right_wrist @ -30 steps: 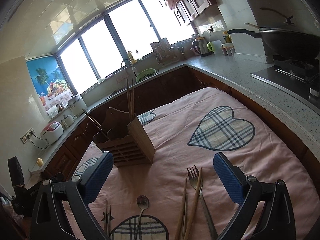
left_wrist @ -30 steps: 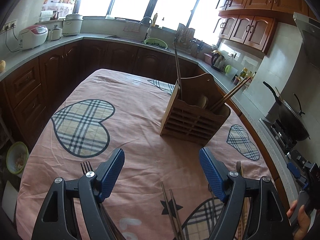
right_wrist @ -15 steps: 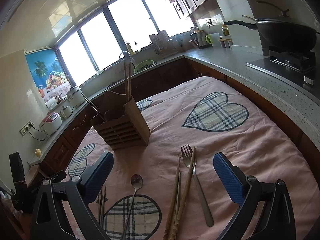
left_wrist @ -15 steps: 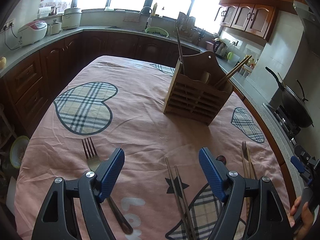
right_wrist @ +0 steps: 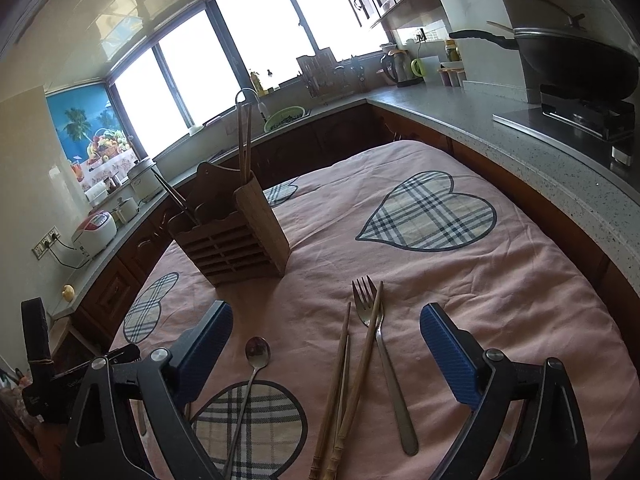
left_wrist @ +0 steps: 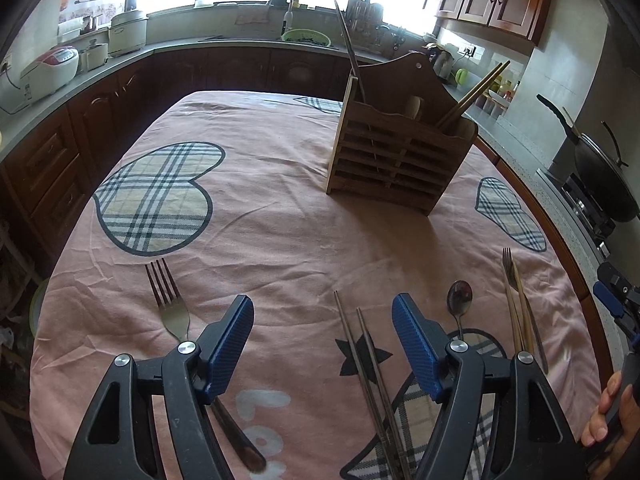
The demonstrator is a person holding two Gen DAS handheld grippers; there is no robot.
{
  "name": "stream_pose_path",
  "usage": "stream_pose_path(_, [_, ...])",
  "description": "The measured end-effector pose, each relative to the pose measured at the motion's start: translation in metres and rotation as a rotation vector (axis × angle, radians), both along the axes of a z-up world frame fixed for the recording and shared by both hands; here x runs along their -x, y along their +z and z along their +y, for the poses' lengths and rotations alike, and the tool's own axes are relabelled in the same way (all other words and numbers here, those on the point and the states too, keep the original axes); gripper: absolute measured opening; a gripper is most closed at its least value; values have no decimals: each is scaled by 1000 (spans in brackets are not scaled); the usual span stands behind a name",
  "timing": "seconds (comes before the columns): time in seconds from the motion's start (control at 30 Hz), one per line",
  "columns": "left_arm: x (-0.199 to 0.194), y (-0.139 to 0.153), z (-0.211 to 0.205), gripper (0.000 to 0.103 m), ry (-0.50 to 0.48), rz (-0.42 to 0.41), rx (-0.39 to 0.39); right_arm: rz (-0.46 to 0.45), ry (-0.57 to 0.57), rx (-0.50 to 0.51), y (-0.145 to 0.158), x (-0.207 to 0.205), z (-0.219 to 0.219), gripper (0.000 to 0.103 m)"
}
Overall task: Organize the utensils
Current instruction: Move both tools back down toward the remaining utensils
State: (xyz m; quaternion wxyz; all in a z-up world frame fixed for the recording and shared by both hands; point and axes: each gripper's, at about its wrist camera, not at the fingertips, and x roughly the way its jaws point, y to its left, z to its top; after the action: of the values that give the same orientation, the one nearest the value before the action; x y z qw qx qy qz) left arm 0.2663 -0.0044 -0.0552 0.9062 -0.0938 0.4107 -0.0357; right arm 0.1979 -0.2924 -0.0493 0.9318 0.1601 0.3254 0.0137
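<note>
A wooden utensil holder point(left_wrist: 396, 160) stands on the pink cloth, with chopsticks sticking out; it also shows in the right wrist view point(right_wrist: 236, 240). My left gripper point(left_wrist: 323, 344) is open and empty above the cloth, between a steel fork point(left_wrist: 168, 304) on its left and metal chopsticks point(left_wrist: 368, 368) just inside its right finger. A spoon point(left_wrist: 460, 300) lies to its right. My right gripper point(right_wrist: 326, 344) is open and empty over wooden chopsticks point(right_wrist: 352, 368), a fork point(right_wrist: 380, 344) and the spoon point(right_wrist: 256, 356).
The table point(left_wrist: 280, 220) has a pink cloth with plaid hearts. Dark cabinets and a grey counter point(right_wrist: 520, 128) ring it, with a wok point(right_wrist: 576, 60) on the stove at right and a rice cooker point(left_wrist: 48, 68) at left.
Both grippers have drawn back and tilted down toward the near table edge. More of the utensils on the cloth have come into view. Both stay open.
</note>
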Motion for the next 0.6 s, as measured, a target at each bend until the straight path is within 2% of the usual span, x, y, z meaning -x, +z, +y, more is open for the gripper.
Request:
stream_pose_path(0.1, [-10, -9, -4, 62, -9, 30, -14, 29, 2, 11, -7, -6, 0, 78])
stream_pose_path(0.23, [-23, -22, -8, 53, -15, 72, -22, 75, 12, 25, -19, -16, 3, 67])
stream_pose_path(0.37, [-35, -34, -11, 49, -23, 108, -27, 125, 25, 42, -32, -30, 5, 54])
stream_pose_path(0.53, [-50, -48, -15, 45, -36, 151, -31, 180, 31, 63, -48, -49, 2, 44])
stream_pose_path(0.6, [-55, -52, -17, 44, -38, 161, -33, 205, 28, 63, -56, -58, -2, 35])
